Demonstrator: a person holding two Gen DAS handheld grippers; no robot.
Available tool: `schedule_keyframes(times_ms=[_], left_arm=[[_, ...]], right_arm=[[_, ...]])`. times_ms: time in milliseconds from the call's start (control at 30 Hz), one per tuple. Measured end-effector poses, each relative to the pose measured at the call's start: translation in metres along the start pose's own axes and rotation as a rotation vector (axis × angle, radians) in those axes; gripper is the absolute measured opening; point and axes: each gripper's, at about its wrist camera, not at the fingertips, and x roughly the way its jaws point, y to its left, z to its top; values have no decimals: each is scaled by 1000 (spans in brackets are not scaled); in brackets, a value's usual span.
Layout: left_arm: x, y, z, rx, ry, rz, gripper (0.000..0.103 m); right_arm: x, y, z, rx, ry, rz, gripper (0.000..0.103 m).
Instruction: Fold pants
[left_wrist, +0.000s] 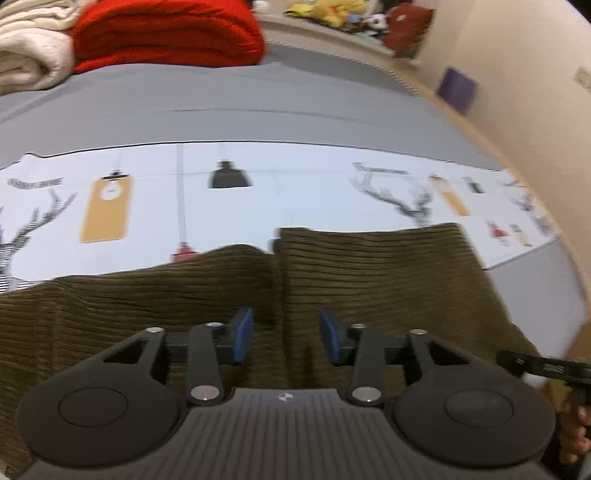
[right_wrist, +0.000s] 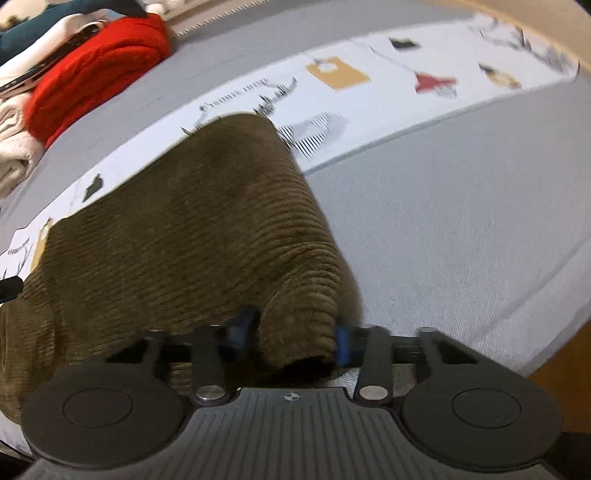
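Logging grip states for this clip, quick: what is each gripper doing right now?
Left gripper: open, pads clear above the brown corduroy pants.
Right gripper: shut on a bunched edge of the pants.

Red blanket (left_wrist: 166, 33), printed sheet (left_wrist: 295, 195)

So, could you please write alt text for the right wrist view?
The right gripper pinches a bunched fold of olive-brown corduroy pants lying on a grey bed cover, with a folded red blanket at the far left.
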Motion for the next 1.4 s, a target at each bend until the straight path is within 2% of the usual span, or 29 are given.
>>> schedule_keyframes(times_ms=[67, 133, 233, 400, 433, 500, 600, 633, 667, 700, 767, 867, 967, 1067, 1167, 1200, 1333, 1400], left_arm=[[-6, -4, 1, 3, -9, -72, 78], [-13, -9, 0, 11, -15, -161, 87], [-20, -18, -2, 12, 17, -311, 93], [-23, -26, -2, -20, 61, -514, 93], [-23, -24, -1, -37, 61, -546, 94], [-23, -18, 2, -84, 46, -557, 100], [-13, -9, 3, -99, 70, -520, 99], [-9, -8, 2, -102, 82, -487, 92], [-2, -7, -1, -99, 107, -433, 77], [4, -6, -3, -103, 127, -405, 71], [11, -3, -6, -111, 146, -364, 46], [9, -1, -7, -56, 132, -312, 33], [2, 10, -7, -38, 117, -283, 30], [-13, 38, -8, -78, 109, -248, 30], [-27, 73, -3, -118, 70, -159, 30], [-34, 85, -2, -126, 55, -126, 30], [-57, 140, -9, -195, 41, -36, 30], [-72, 167, -17, -224, 39, 17, 30]], right_arm=[[-12, 13, -1, -71, -39, -14, 32], [-28, 34, -4, -185, -96, -41, 29], [-58, 71, -14, -342, -217, -51, 27], [-99, 148, -56, -658, -409, -48, 27], [-102, 162, -67, -716, -428, -42, 27], [-103, 189, -90, -814, -449, -35, 27], [-96, 212, -116, -896, -454, -15, 26], [-94, 218, -123, -924, -456, -15, 26], [-91, 223, -130, -952, -449, -10, 26], [-90, 227, -135, -968, -441, 0, 26], [-85, 232, -138, -990, -415, 12, 26], [-81, 237, -137, -999, -387, 19, 26], [-80, 245, -129, -992, -338, 67, 31], [-95, 248, -116, -947, -331, 204, 36], [-108, 237, -87, -854, -306, 343, 60], [-109, 235, -78, -829, -302, 350, 64], [-89, 222, -42, -759, -272, 302, 65], [-70, 218, -25, -698, -209, 287, 66]])
